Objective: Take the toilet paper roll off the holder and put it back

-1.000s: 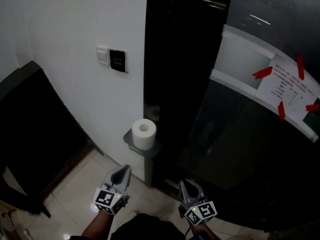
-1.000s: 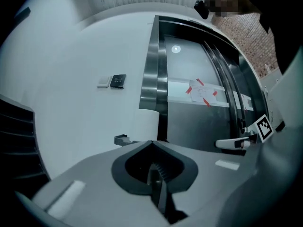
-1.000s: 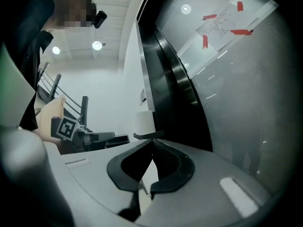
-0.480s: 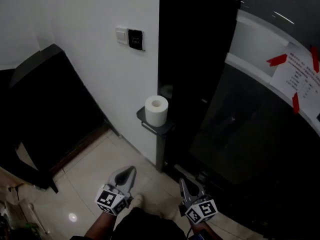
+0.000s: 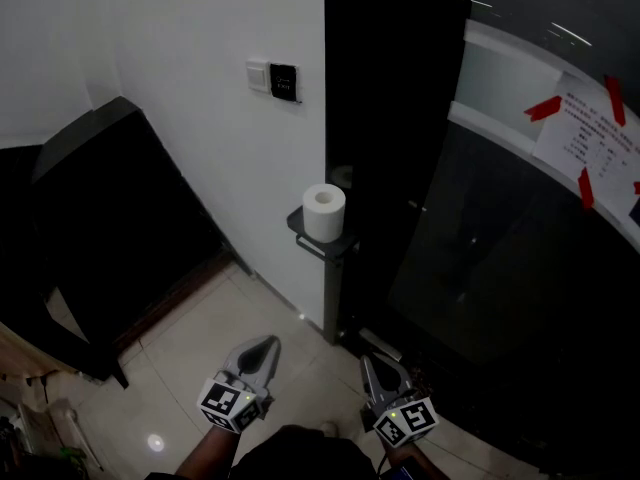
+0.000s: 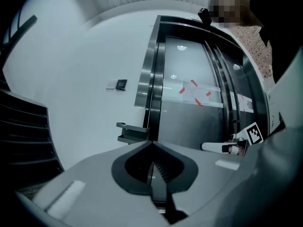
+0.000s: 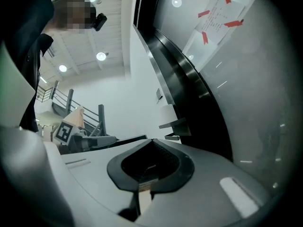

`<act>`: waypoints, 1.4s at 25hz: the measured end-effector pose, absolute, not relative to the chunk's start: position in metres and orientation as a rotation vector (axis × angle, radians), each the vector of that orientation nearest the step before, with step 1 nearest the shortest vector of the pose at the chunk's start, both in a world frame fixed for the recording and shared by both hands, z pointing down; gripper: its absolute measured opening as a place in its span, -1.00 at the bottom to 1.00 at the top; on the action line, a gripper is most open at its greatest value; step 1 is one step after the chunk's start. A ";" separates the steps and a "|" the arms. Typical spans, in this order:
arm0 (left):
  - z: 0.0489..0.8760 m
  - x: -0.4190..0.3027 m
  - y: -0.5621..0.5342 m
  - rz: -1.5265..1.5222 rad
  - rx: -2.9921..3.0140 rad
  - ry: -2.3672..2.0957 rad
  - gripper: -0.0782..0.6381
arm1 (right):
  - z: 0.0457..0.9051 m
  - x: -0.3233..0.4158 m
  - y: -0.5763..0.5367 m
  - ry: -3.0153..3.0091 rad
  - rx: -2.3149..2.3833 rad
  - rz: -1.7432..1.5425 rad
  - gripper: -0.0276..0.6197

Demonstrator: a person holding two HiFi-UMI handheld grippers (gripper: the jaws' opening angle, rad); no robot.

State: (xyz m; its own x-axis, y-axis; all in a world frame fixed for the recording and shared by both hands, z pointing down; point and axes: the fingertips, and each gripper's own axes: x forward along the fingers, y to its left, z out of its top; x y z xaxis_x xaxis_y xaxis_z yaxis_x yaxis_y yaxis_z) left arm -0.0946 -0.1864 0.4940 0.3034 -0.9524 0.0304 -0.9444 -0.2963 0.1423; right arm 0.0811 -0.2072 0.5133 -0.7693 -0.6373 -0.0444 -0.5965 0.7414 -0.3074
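Observation:
A white toilet paper roll (image 5: 323, 211) stands upright on a dark holder shelf (image 5: 318, 245), which sits on a post by the black door frame. My left gripper (image 5: 263, 347) and right gripper (image 5: 369, 365) are low in the head view, well short of the holder, both shut and holding nothing. In the left gripper view the holder shelf (image 6: 129, 130) shows just above the shut left gripper (image 6: 152, 143). The right gripper view shows the roll (image 7: 167, 112) on the shelf (image 7: 176, 124), beyond the shut right gripper (image 7: 152, 140).
The white wall (image 5: 180, 28) carries a switch plate and a dark card reader (image 5: 283, 82). A black glass door (image 5: 480, 268) on the right bears a paper notice (image 5: 590, 143) held by red tape. A dark slanted panel (image 5: 100, 208) stands on the left over the pale tiled floor (image 5: 200, 338).
In the head view the roll and holder have slid up and to the right and look smaller. Both grippers have stayed shut, low in the picture.

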 end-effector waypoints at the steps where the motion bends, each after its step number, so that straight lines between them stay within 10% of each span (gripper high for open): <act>1: 0.490 -0.094 -0.184 -0.093 2.443 -1.765 -0.78 | 0.512 0.080 -0.204 2.790 -1.013 -0.411 -0.87; 35: 0.490 -0.214 -0.010 -0.240 2.351 -1.830 -0.78 | 0.491 0.004 -0.034 2.851 -1.172 -0.287 -0.88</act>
